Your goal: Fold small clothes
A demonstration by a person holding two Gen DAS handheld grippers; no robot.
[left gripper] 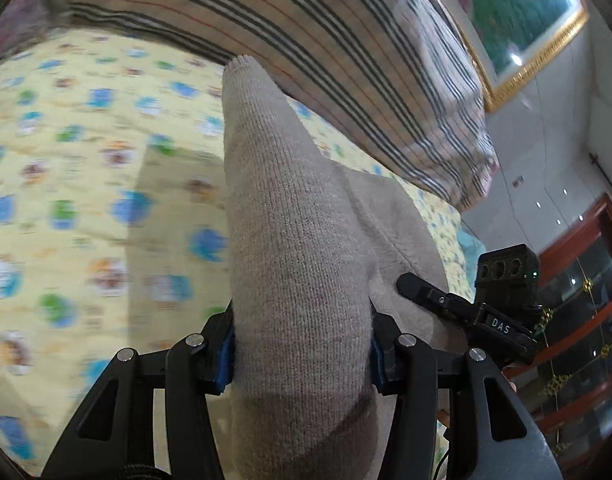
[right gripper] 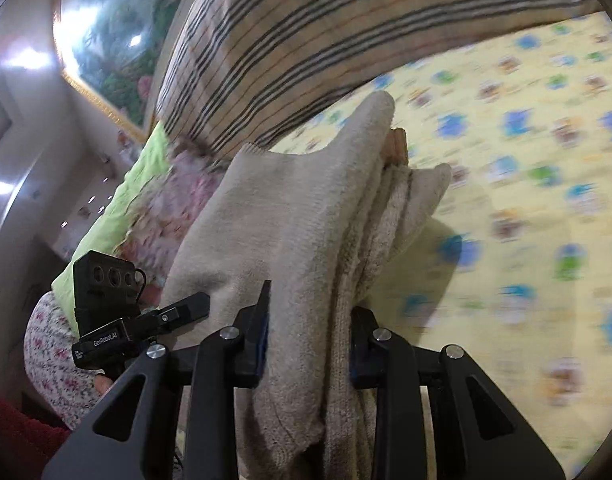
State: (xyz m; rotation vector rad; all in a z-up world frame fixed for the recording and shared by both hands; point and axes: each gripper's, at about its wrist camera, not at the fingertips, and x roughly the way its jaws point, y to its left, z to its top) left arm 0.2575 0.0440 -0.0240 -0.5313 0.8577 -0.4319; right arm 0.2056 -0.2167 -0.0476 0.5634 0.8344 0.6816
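A small beige knitted garment (left gripper: pixel 290 248) is held up above a yellow cartoon-print bedsheet (left gripper: pixel 86 152). My left gripper (left gripper: pixel 302 354) is shut on one bunched part of it, which fills the gap between the blue pads. My right gripper (right gripper: pixel 310 344) is shut on another bunched part of the same garment (right gripper: pixel 306 220), with several folded layers standing up between its fingers. A small tan tag (right gripper: pixel 398 146) shows at the top of the bunch. The right gripper (left gripper: pixel 462 304) also shows in the left wrist view, close beside the cloth.
A large beige striped pillow (left gripper: pixel 306 32) lies at the head of the bed. A floral and green cushion (right gripper: pixel 146 200) sits at the left in the right wrist view. A gold-framed painting (left gripper: pixel 526 20) hangs on the wall. A wooden cabinet (left gripper: pixel 586 320) stands at the right.
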